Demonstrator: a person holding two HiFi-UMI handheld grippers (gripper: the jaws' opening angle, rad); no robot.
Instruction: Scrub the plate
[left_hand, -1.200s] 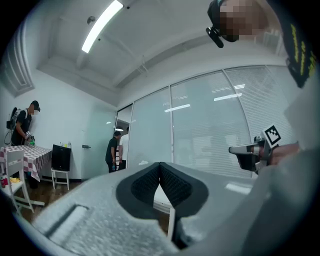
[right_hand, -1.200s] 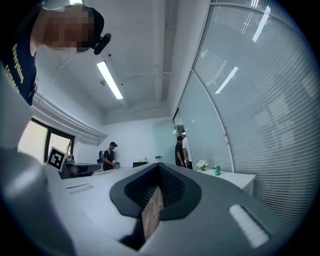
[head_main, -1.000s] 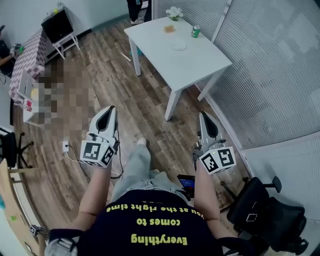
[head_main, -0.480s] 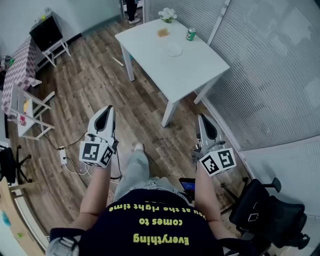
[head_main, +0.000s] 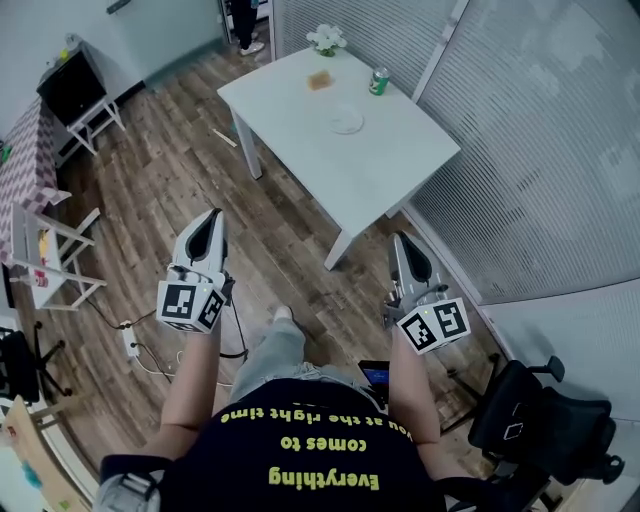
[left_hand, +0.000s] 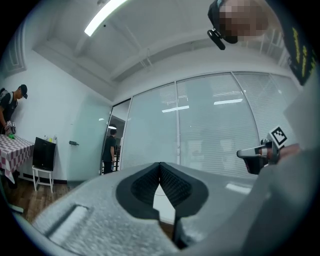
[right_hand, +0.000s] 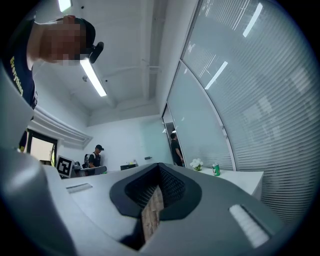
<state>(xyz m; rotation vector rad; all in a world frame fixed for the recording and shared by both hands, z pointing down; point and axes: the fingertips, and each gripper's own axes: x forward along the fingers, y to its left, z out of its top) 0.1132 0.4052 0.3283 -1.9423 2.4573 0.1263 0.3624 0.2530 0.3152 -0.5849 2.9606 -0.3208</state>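
Left edge of the head view: table with a checked cloth (head_main: 22, 150), a white folding rack (head_main: 48, 252), and farther back a black box on a small white stand (head_main: 70, 88). Wood floor (head_main: 170, 180) throughout. A power strip (head_main: 130, 343) lies on the floor near your left side.

Your left gripper (head_main: 211, 222) is held out in front of you at waist height, over the floor and well short of the white table (head_main: 400, 170). In the left gripper view its jaws meet tip to tip with nothing between them (left_hand: 160, 167): closed, empty. The same view shows a person (left_hand: 111, 147) in a doorway past the glass.

The plate (head_main: 346, 121) lies flat near the middle of the table, slightly toward the far edge. It is well apart from both grippers. A small tan pad (head_main: 320, 80) lies close to the far edge, apart from the plate. A bunch of white flowers (head_main: 326, 39) stands at the far right corner. A green can (head_main: 379, 81) stands upright at the right edge, beside the blinds of the glass wall (head_main: 540, 150).

Your right gripper (head_main: 404, 255) is level with the left one, just off the table's near corner and not touching it. In the right gripper view its jaws are also pressed together (right_hand: 159, 170), with only floor showing through the slot below them: closed, empty. That view shows the can (right_hand: 216, 169) and flowers (right_hand: 196, 163) on the table.

A black office chair (head_main: 540, 430) stands at the lower right, behind your right arm.
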